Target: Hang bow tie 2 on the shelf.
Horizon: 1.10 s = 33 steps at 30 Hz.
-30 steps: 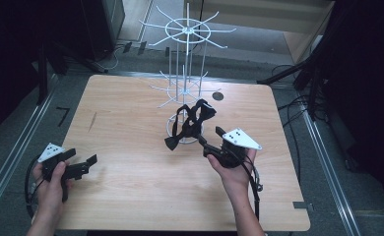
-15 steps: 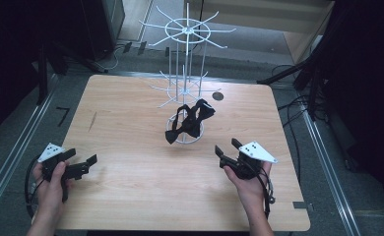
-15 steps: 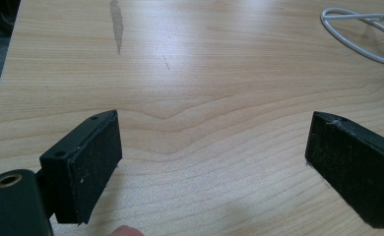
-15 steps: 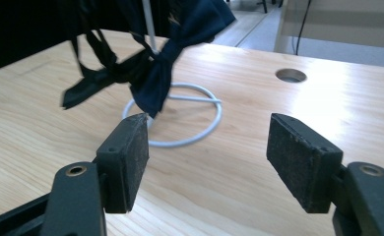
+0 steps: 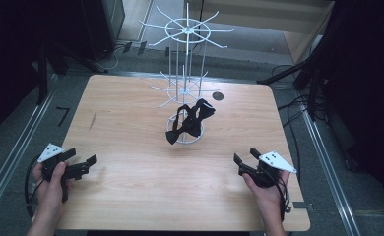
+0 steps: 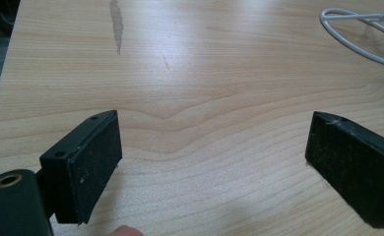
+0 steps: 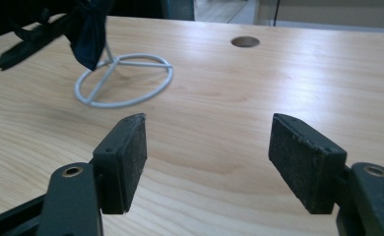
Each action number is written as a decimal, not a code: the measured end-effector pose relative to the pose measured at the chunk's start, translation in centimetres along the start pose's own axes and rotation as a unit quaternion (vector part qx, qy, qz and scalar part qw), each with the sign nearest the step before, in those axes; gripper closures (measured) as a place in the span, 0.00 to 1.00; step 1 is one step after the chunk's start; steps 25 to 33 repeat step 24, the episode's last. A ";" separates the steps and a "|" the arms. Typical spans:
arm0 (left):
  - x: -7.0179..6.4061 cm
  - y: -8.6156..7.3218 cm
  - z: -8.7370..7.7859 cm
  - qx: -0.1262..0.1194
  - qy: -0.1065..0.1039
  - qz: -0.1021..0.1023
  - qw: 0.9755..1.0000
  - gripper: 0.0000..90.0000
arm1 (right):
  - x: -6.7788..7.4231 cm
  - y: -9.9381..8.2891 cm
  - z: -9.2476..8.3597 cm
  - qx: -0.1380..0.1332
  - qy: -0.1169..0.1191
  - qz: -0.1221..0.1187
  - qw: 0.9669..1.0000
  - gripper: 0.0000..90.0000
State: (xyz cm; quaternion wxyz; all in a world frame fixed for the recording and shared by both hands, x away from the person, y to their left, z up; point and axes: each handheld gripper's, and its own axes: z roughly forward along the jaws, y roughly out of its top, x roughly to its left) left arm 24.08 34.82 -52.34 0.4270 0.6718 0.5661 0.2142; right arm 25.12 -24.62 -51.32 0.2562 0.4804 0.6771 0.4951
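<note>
On the light wooden table [image 5: 131,123], centre-rear, a black bow tie [image 5: 190,120] hangs on the white wire display stand [image 5: 186,73], draped low over its ring base [image 5: 185,135]. Bare wood lies open on all sides of the stand; a round cable hole [image 5: 218,96] sits just behind it to the right. Left claw [image 5: 84,167]: near the front-left edge, released, jaws wide apart over bare wood, gripped in a hand [image 5: 49,184]. Right claw [image 5: 244,158]: near the front-right edge, also released, jaws spread, pointed toward the stand base, well apart from the tie.
</note>
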 end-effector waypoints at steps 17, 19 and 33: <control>-0.1 0.0 0.0 0.000 0.002 0.001 1.000 0.09 | -5.9 -3.6 -3.7 0.022 -0.036 0.030 0.999 0.13; -0.1 0.0 0.0 -0.001 0.001 0.001 1.000 0.09 | -6.3 -3.9 -4.0 0.023 -0.032 0.040 0.998 0.13; 0.0 0.0 0.0 0.001 0.000 0.001 1.000 0.09 | -6.5 -4.1 -4.0 0.024 -0.037 0.049 0.998 0.14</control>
